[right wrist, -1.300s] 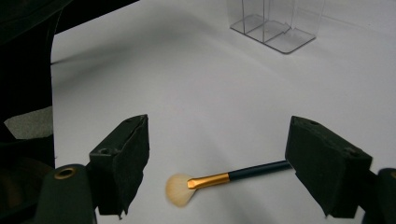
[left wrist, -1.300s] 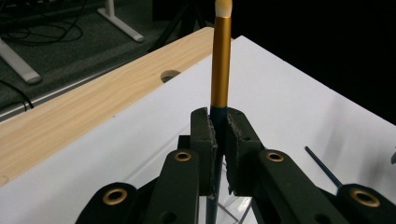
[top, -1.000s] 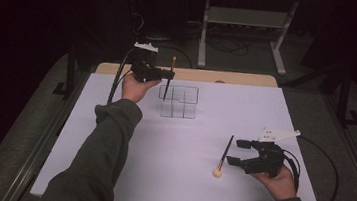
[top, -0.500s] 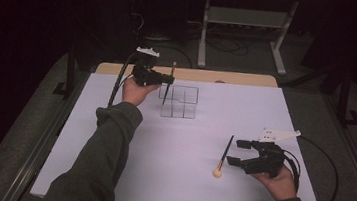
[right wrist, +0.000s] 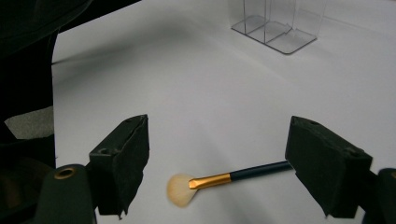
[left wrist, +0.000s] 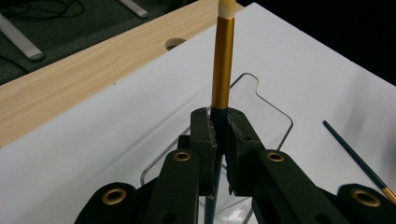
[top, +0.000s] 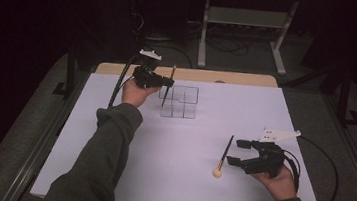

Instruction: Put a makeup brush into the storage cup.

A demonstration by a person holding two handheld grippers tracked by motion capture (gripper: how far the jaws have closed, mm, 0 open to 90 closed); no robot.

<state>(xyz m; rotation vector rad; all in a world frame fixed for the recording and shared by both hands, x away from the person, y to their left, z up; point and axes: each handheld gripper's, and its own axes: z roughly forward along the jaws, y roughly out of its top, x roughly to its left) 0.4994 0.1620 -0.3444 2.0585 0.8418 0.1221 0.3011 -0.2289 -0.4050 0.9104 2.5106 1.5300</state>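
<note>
My left gripper [top: 169,83] is shut on a makeup brush [top: 173,73] with a gold ferrule and holds it upright, bristles up. The dark handle points down into a clear compartmented organizer [top: 186,104]. In the left gripper view the jaws [left wrist: 219,123] clamp the brush [left wrist: 222,60] just below the ferrule, above the organizer [left wrist: 266,112]. My right gripper [top: 235,152] rests open on the white sheet beside a second brush [top: 224,153] that lies flat. In the right gripper view that brush [right wrist: 243,176] lies between the wide-apart jaws [right wrist: 224,158], untouched.
A white sheet [top: 158,179] covers the table, with a wooden strip [top: 229,78] along its far edge. A metal stand [top: 245,17] and cables lie on the dark floor behind. The second brush [left wrist: 355,154] and the organizer [right wrist: 275,25] show in the opposite gripper views.
My left gripper has sunk slightly with its brush, so the handle tip sits lower in the organizer. The right hand and the lying brush have not moved.
</note>
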